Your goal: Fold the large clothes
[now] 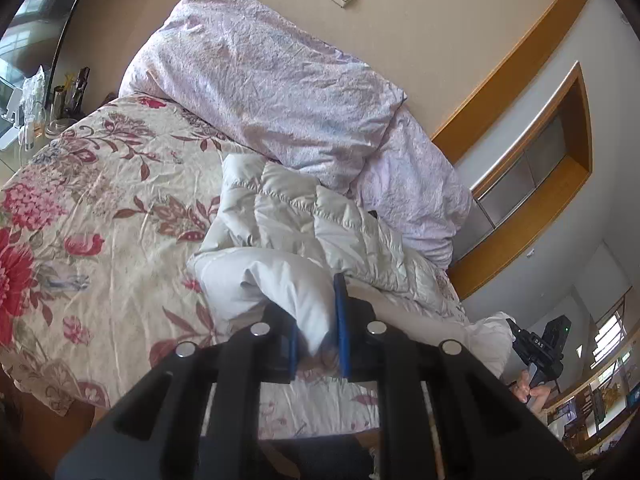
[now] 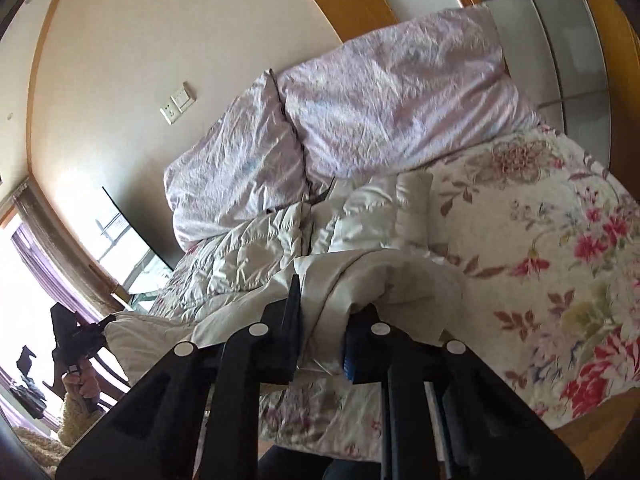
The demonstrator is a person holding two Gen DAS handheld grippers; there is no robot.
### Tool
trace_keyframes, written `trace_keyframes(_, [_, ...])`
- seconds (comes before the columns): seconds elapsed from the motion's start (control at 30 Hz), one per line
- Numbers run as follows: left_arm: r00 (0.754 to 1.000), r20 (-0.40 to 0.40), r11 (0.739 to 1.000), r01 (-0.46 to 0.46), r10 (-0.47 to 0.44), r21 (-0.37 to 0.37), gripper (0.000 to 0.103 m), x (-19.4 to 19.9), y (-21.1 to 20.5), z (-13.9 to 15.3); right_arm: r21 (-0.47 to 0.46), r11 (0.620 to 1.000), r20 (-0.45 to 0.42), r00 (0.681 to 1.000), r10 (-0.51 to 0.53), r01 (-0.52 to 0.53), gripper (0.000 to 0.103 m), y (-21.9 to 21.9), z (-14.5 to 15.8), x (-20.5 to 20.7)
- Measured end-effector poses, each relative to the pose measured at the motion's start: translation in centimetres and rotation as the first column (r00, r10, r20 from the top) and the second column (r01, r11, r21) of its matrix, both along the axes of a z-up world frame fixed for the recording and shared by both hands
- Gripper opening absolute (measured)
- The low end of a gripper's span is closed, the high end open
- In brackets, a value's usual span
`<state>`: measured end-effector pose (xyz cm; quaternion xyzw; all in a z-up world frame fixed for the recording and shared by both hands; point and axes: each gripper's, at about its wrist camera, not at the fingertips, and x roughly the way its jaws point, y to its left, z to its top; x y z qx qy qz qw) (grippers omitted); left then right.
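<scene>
— What can't you see from here?
— The white jacket (image 1: pixel 320 232) bunches over my left tool (image 1: pixel 318 320), hiding its fingertips; its far end slips behind the pink duvet (image 1: pixel 280 80).
— And the nightstand clutter (image 1: pixel 60 108)?
— Too small to identify.

The jacket (image 1: pixel 320 224) is a white, quilted, puffy one, lying crumpled on the floral bed (image 1: pixel 100 208), its far end resting against the pale pink duvet (image 1: pixel 272 80). Its near hem is hanging lifted off the bed at two corners, each pinched up into a bunched fold, the cloth sagging between them.
</scene>
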<state>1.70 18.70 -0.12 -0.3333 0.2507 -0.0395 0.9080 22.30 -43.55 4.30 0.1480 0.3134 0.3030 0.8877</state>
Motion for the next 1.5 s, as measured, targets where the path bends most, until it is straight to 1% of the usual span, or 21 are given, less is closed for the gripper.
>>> trace_keyframes(0.1, [1.000, 0.016, 1.000, -0.023, 0.023, -0.008, 0.015, 1.5, 0.6, 0.7, -0.013, 0.999, 0.048, 0.998, -0.037, 0.037, 0.017, 0.7, 0.6, 1.0])
trace_keyframes(0.27, [0.998, 0.042, 0.999, -0.047, 0.047, -0.017, 0.014, 3.1, 1.5, 1.2, -0.019, 0.997, 0.106, 0.991, -0.077, 0.079, 0.017, 1.3, 1.6, 1.5])
trace_keyframes(0.43, [0.995, 0.074, 0.998, -0.066, 0.068, -0.022, 0.014, 4.4, 2.2, 2.1, -0.019, 0.992, 0.183, 0.976, -0.119, 0.125, 0.017, 2.4, 3.0, 2.2])
trace_keyframes(0.57, [0.992, 0.102, 0.997, -0.074, 0.077, -0.035, 0.014, 6.4, 3.2, 3.5, -0.019, 0.987, 0.240, 0.959, -0.148, 0.157, 0.017, 4.0, 4.7, 3.6])
trace_keyframes(0.63, [0.990, 0.111, 0.996, -0.079, 0.082, -0.031, 0.014, 8.1, 3.8, 4.6, -0.026, 0.983, 0.264, 0.950, -0.167, 0.180, 0.017, 5.0, 5.7, 4.8])
trace_keyframes(0.77, [0.987, 0.123, 0.994, -0.110, 0.108, 0.004, 0.014, 11.9, 5.0, 6.4, -0.066, 0.969, 0.321, 0.925, -0.206, 0.239, 0.017, 7.6, 7.1, 8.0])
trace_keyframes(0.87, [0.983, 0.118, 0.989, -0.145, 0.143, 0.011, 0.014, 15.3, 6.0, 6.3, -0.110, 0.948, 0.359, 0.901, -0.243, 0.300, 0.017, 9.7, 7.0, 10.7])
trace_keyframes(0.93, [0.980, 0.108, 0.986, -0.168, 0.167, 0.004, 0.014, 17.6, 6.7, 5.7, -0.138, 0.930, 0.368, 0.889, -0.272, 0.341, 0.017, 11.3, 6.2, 12.9])
trace_keyframes(1.03, [0.977, 0.079, 0.980, -0.200, 0.200, -0.006, 0.014, 21.1, 7.7, 4.0, -0.197, 0.895, 0.349, 0.882, -0.317, 0.400, 0.017, 13.6, 4.1, 16.8])
trace_keyframes(1.17, [0.972, 0.041, 0.973, -0.231, 0.230, 0.027, 0.014, 25.8, 8.2, 1.7, -0.276, 0.844, 0.296, 0.876, -0.381, 0.460, 0.017, 15.9, 1.5, 21.7])
trace_keyframes(1.3, [0.969, 0.011, 0.967, -0.249, 0.249, 0.049, 0.014, 29.4, 8.5, -0.4, -0.339, 0.798, 0.224, 0.866, -0.446, 0.498, 0.018, 17.3, -1.0, 25.4])
trace_keyframes(1.37, [0.965, -0.010, 0.964, -0.262, 0.263, 0.051, 0.016, 31.0, 8.7, -1.6, -0.360, 0.790, 0.163, 0.867, -0.470, 0.496, 0.023, 17.6, -2.3, 27.0])
trace_keyframes(1.43, [0.957, -0.029, 0.957, -0.286, 0.287, 0.042, 0.022, 31.6, 8.7, -2.3, -0.368, 0.805, 0.088, 0.879, -0.469, 0.466, 0.035, 17.6, -3.0, 28.1])
trace_keyframes(1.47, [0.955, -0.041, 0.956, -0.291, 0.292, 0.038, 0.030, 31.8, 8.8, -2.5, -0.362, 0.815, 0.062, 0.884, -0.464, 0.453, 0.039, 17.3, -3.1, 28.3])
trace_keyframes(1.5, [0.955, -0.048, 0.956, -0.290, 0.291, 0.040, 0.042, 31.8, 8.8, -2.5, -0.343, 0.824, 0.058, 0.886, -0.460, 0.450, 0.048, 16.9, -2.7, 28.1])
